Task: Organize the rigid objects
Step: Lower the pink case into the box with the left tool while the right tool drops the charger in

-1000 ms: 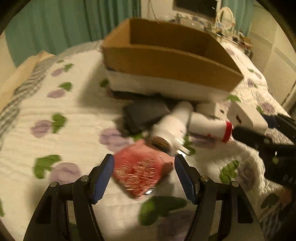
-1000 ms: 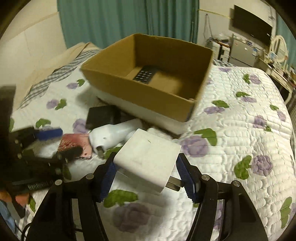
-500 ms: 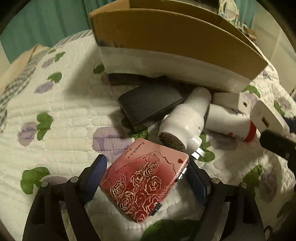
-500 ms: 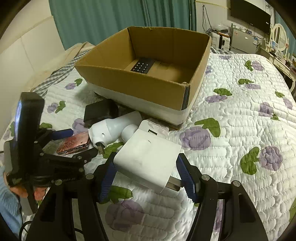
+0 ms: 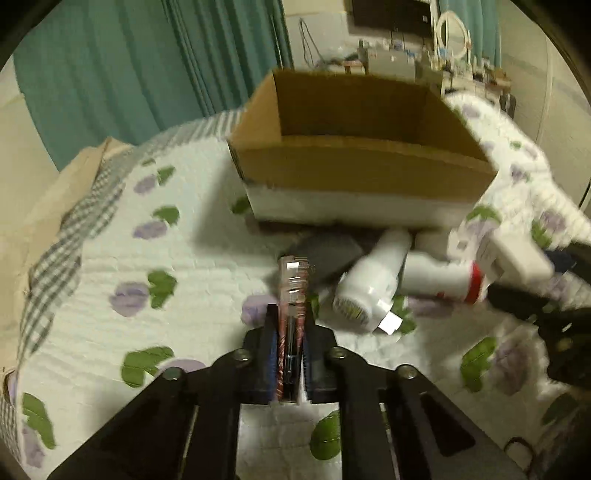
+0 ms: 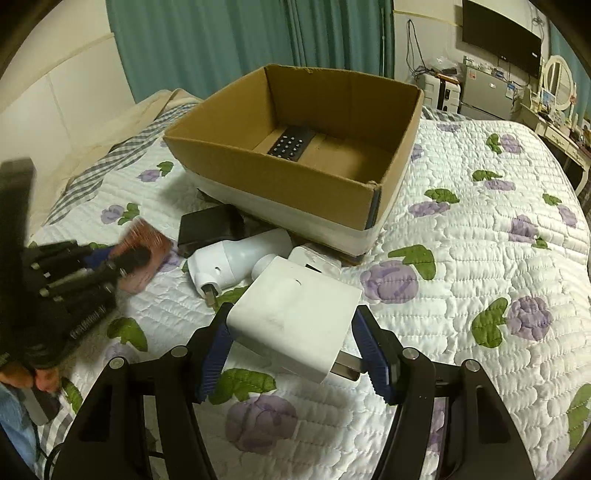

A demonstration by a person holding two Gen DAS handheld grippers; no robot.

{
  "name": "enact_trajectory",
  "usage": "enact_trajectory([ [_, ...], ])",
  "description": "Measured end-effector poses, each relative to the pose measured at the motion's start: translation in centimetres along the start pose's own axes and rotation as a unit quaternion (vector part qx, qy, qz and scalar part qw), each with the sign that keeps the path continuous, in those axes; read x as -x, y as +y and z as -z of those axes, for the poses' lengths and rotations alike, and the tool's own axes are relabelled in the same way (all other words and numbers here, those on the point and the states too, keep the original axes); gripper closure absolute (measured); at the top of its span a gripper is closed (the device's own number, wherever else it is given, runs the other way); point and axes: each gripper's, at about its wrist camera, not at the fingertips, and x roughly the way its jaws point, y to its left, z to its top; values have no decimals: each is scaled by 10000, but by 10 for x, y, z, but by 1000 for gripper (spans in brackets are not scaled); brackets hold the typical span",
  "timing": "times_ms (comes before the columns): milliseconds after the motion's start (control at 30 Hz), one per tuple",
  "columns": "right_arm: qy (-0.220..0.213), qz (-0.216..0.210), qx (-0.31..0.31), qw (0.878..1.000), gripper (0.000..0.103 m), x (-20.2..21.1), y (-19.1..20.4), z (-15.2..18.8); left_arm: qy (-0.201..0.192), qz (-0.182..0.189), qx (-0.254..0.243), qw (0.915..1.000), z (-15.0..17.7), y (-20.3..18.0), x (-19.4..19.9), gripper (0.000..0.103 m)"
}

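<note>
My left gripper (image 5: 290, 343) is shut on a flat red rose-patterned case (image 5: 292, 291), held edge-on above the quilt; it also shows in the right wrist view (image 6: 142, 254). My right gripper (image 6: 291, 350) is shut on a white plug adapter (image 6: 295, 325), also visible in the left wrist view (image 5: 513, 258). An open cardboard box (image 6: 280, 173) stands ahead with a black remote (image 6: 291, 146) inside. In front of the box lie a white plug-in device (image 6: 236, 262), a white bottle with a red band (image 5: 439, 280), a black wallet-like case (image 6: 210, 229) and a small white charger (image 6: 314, 258).
The floral quilted bed (image 6: 480, 258) extends to the right of the box. A checked pillow edge (image 5: 59, 258) lies at the left. Teal curtains (image 6: 240, 40) hang behind, and furniture with a TV (image 6: 498, 33) stands at the far right.
My left gripper has closed on the red case and lifted it off the quilt, turned on edge. My right gripper still holds the white adapter, nearly unmoved.
</note>
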Motion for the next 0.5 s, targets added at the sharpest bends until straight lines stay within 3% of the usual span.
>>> enact_trajectory([
  [267,-397,87,133,9991,39,33,3,-21,-632,502,137,9966,-46,-3,50,94],
  [400,-840,269,365,9954,39,61,4,-54,-906,689,154,9934,-85,-3,64,94],
  [500,-1089,349,408,9926,39,71,-1,-81,-1017,829,111,9913,-121,-2,53,94],
])
